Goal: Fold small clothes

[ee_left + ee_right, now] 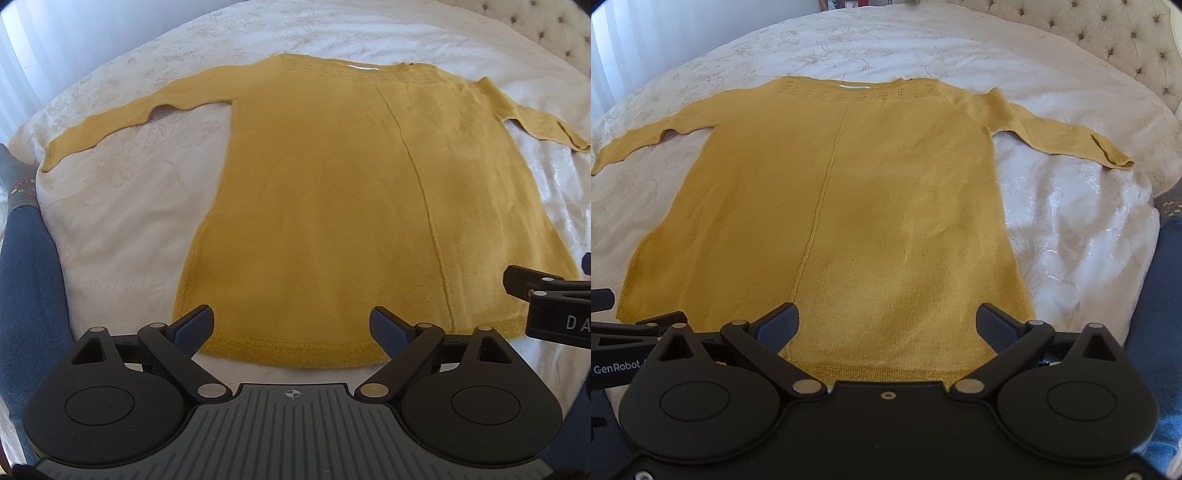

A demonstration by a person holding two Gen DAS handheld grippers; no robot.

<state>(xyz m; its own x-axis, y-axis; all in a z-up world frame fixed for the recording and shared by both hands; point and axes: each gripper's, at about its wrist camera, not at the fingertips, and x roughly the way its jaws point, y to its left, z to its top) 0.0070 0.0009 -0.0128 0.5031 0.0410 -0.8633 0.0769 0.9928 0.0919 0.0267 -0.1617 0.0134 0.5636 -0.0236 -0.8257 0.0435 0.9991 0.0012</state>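
Sweater [332,206], yellow knit, lies flat on the bed [122,229] with the neck at the far side and the hem at the near side. Both sleeves are spread out: one goes to the left [122,122], the other to the right [1060,136], and the right cuff is a little folded. A raised seam [823,199] runs from the neck down to the hem (it looks like the middle of the back, but I cannot tell which side is up).

Left gripper [291,326] hangs over the near hem, its fingers [194,328] wide apart and holding nothing. Right gripper [886,325] is just beside it, to the right, also over the hem with fingers [997,326] wide apart and empty. A tufted headboard [1108,33] stands at the far right.
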